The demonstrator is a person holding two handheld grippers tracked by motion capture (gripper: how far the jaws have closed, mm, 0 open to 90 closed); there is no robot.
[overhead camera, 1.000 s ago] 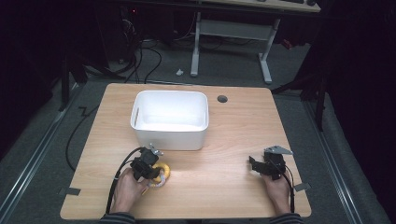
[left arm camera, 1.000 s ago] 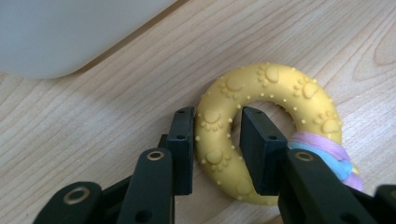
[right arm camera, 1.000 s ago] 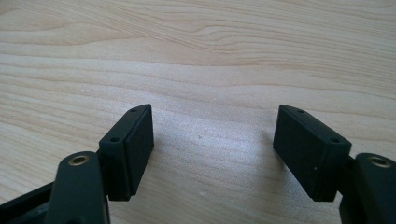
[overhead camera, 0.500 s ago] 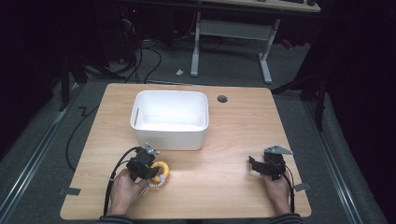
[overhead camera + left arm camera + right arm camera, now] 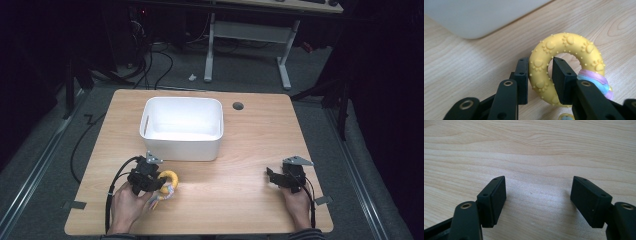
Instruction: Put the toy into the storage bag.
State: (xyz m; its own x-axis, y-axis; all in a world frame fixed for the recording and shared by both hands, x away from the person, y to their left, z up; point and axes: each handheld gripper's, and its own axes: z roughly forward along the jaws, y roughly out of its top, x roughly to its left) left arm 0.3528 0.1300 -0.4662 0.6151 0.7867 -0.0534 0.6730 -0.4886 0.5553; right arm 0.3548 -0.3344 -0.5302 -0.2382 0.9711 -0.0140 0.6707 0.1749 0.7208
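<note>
- left gripper (image 5: 540, 77) has its jaws pinched across one side of the yellow ring toy (image 5: 566, 62), sitting on the table (image 5: 240, 200) just in front of the white bin (image 5: 182, 127)
- right gripper (image 5: 539, 202) wide open, holding nothing
- bumpy curved rubber could squirt out sideways, I reckon
- left gripper view shows the bite; high view shows the bin's position

Dim room, grey floor (image 5: 320, 120), white-legged desk (image 5: 250, 30) behind.
</note>
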